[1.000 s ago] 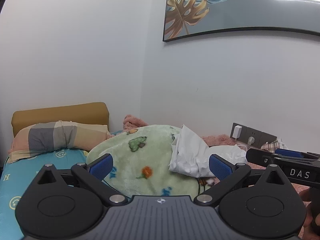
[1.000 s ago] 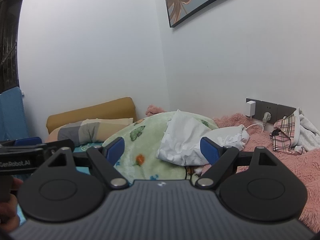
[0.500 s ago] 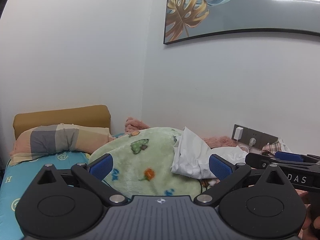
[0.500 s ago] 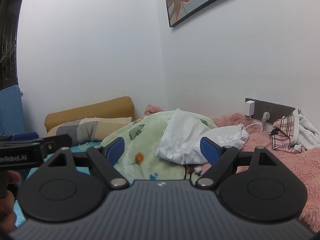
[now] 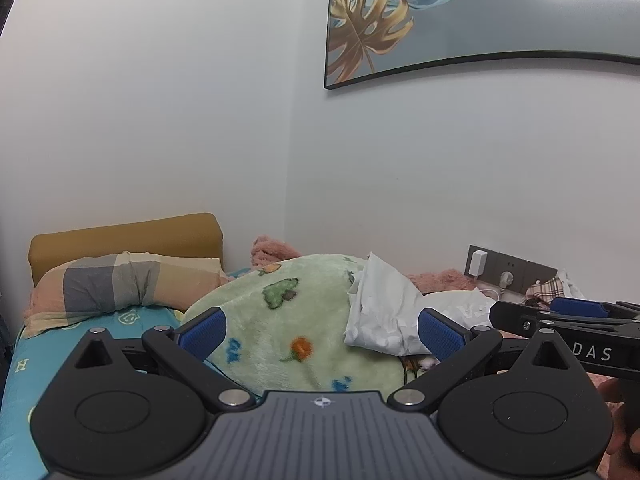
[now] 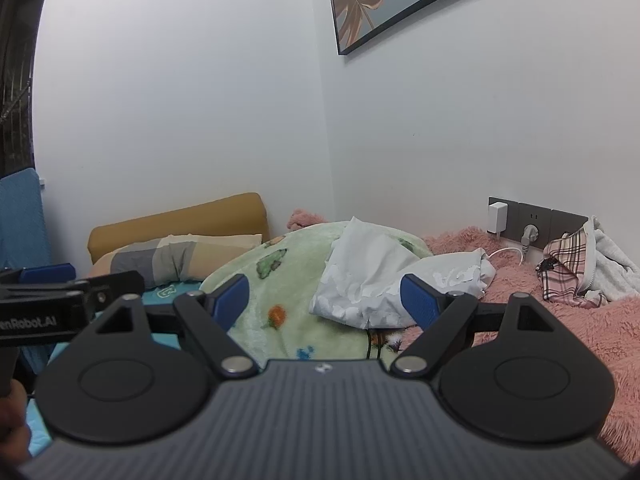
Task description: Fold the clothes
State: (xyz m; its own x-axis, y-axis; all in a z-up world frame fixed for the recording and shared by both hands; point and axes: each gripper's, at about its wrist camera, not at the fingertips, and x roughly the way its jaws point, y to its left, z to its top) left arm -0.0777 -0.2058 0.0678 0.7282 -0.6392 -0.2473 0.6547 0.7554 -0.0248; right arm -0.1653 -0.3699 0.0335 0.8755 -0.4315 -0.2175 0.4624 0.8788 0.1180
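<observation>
White garment point(image 5: 384, 312) crumpled on green blanket point(image 5: 280, 320), both grippers gaping.

The green blanket point(image 5: 280, 320) hides the white garment's point(image 6: 368, 280) lower part; the framed picture point(image 5: 460, 12) is cropped.

This is a bedroom in a home. A bed point(image 5: 24, 364) with a teal cartoon-print sheet stands in the corner of two plain white walls, with a mustard padded headboard point(image 5: 124, 236), a checked pillow point(image 5: 120, 284), a green fleece blanket point(image 5: 280, 320) with animal figures and a pink fluffy throw point(image 6: 560, 332). A framed picture of a golden leaf point(image 5: 440, 20) hangs above, and a wall socket strip point(image 6: 536, 224) with a white charger plugged in sits just over the bedding.
</observation>
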